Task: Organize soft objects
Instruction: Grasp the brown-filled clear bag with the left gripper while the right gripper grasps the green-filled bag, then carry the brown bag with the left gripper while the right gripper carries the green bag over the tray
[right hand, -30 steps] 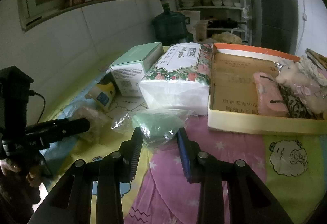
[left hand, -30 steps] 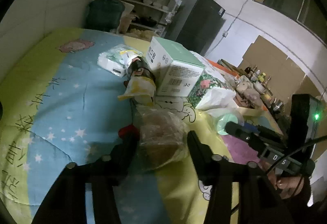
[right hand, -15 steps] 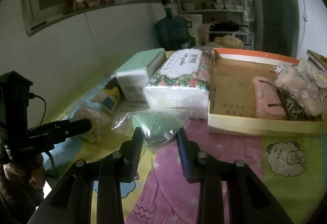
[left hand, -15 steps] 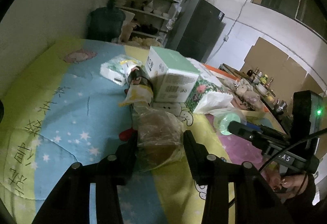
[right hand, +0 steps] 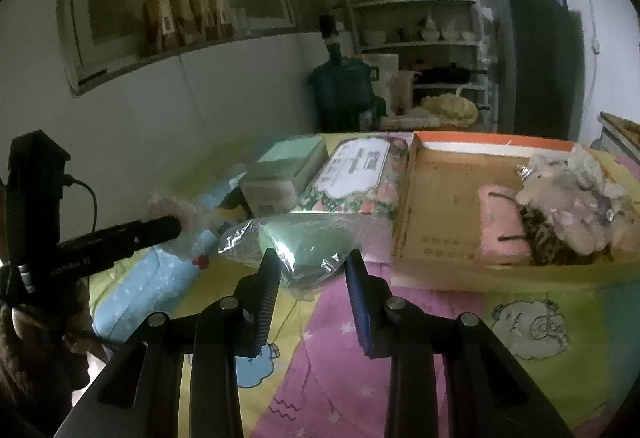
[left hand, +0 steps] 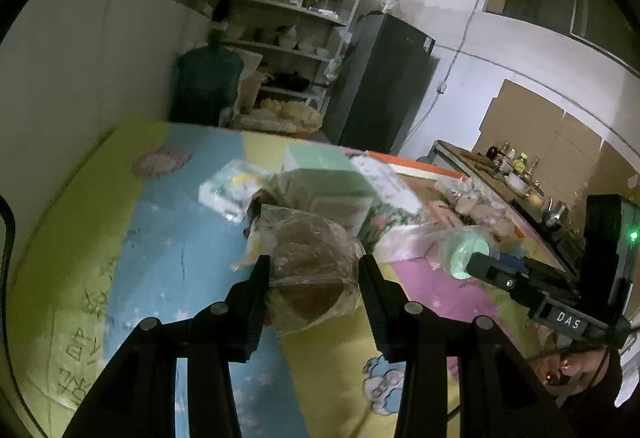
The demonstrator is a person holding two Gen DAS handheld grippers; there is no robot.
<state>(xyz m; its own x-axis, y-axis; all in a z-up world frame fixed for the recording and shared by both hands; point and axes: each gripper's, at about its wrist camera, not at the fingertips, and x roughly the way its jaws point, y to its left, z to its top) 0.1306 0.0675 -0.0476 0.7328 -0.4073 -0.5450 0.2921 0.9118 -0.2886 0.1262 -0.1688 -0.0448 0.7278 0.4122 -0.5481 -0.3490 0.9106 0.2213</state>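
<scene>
My left gripper (left hand: 314, 272) is shut on a clear plastic bag with a brown soft thing inside (left hand: 312, 262), held a little above the cartoon play mat (left hand: 160, 238). My right gripper (right hand: 312, 270) is shut on a clear bag holding a mint-green soft roll (right hand: 304, 248), also raised off the mat (right hand: 340, 378). That green bag (left hand: 464, 250) shows in the left wrist view too, at the tips of the right gripper. An orange-rimmed cardboard tray (right hand: 440, 214) on the right holds a pink cloth (right hand: 500, 226) and plush toys (right hand: 572, 206).
A floral tissue pack (right hand: 352, 178), a mint-green box (right hand: 288, 166) and a white packet (left hand: 228, 186) lie mid-mat. Behind stand a water jug (right hand: 340, 90), shelves (right hand: 420, 18) and a dark fridge (right hand: 536, 58). A person's hand (left hand: 568, 366) grips the right tool.
Both grippers have risen with their bags, lifting them off the mat. The views now tilt up and show more of the room.
</scene>
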